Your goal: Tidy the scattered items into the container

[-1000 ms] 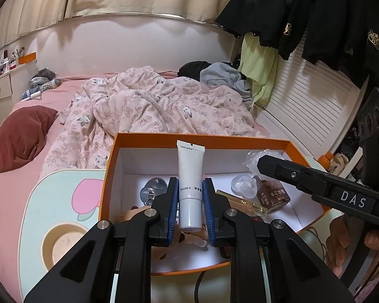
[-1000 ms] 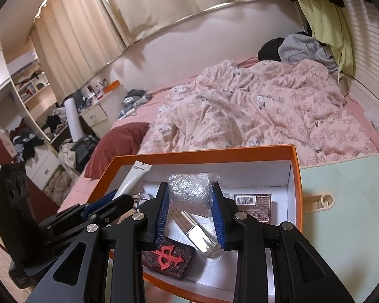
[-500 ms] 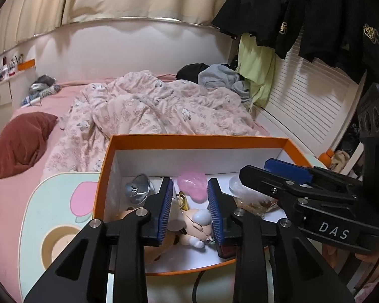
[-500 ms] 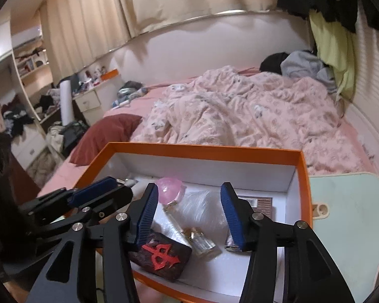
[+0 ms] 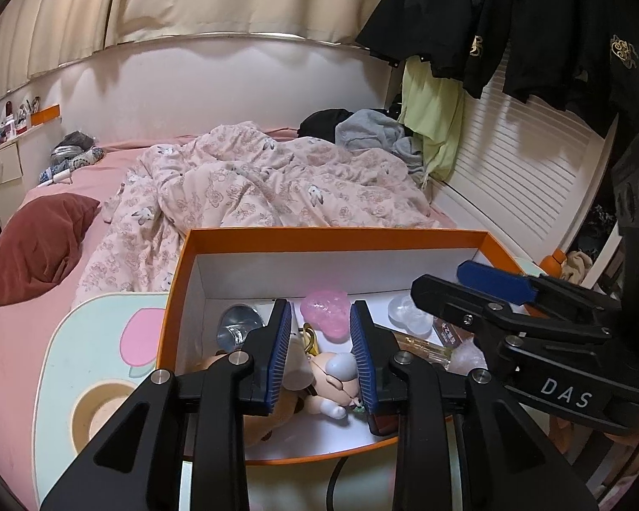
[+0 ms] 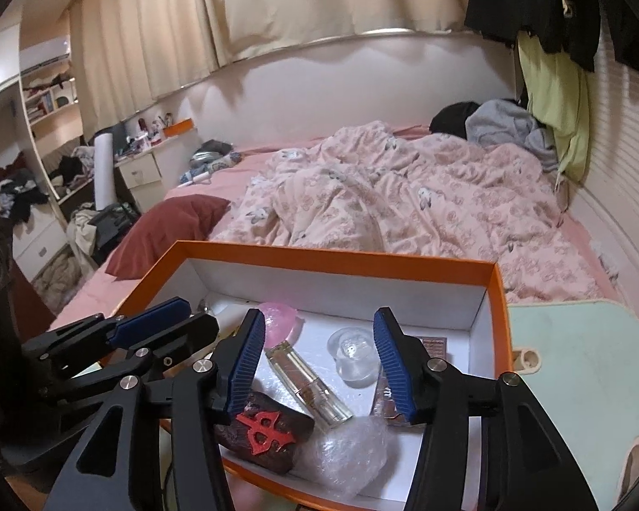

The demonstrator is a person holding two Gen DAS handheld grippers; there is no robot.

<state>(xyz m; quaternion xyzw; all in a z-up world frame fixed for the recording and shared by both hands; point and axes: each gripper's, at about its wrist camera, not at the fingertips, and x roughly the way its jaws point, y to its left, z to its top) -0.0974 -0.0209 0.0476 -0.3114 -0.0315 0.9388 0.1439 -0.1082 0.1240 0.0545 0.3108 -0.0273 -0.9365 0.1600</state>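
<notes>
A: Where do the loose things lie?

B: In the orange box (image 6: 496, 294), which is white inside. The glass bottle (image 6: 309, 385) lies on the floor of the box, slanting from the middle toward the near edge. Just beside its near end sits the dark block with a red sign (image 6: 264, 432), close to the near edge. A wad of bubble wrap (image 6: 349, 455) rests against the near edge, touching the block.

A: And farther back?

B: A pink lump (image 6: 279, 323) lies near the far wall, just by the bottle's far end. A clear round piece (image 6: 353, 355) sits right of the bottle, and a brown packet (image 6: 436, 347) shows beyond it, toward the right wall.

A: What does the left camera add?

B: The same box (image 5: 332, 234), with a small doll (image 5: 332, 377) lying near the near edge and a shiny metal cup (image 5: 238, 323) by the left wall. The pink lump (image 5: 326, 311) is behind them.

A: The grippers?

B: The left gripper (image 5: 319, 353) is spread part way over the near edge of the box; the doll shows between its fingers, but they do not close on it. The right gripper (image 6: 319, 362) is spread wide above the bottle and the clear piece, with nothing in its grasp. Each also shows in the other's view: the right one (image 5: 468, 285) at the right wall, the left one (image 6: 179, 315) at the left.

A: What carries the box?

B: A pale green tray (image 5: 93, 340) with a pink heart, beside a bed with a pink flowered quilt (image 5: 255, 187) and a dark red pillow (image 5: 38, 247).
</notes>
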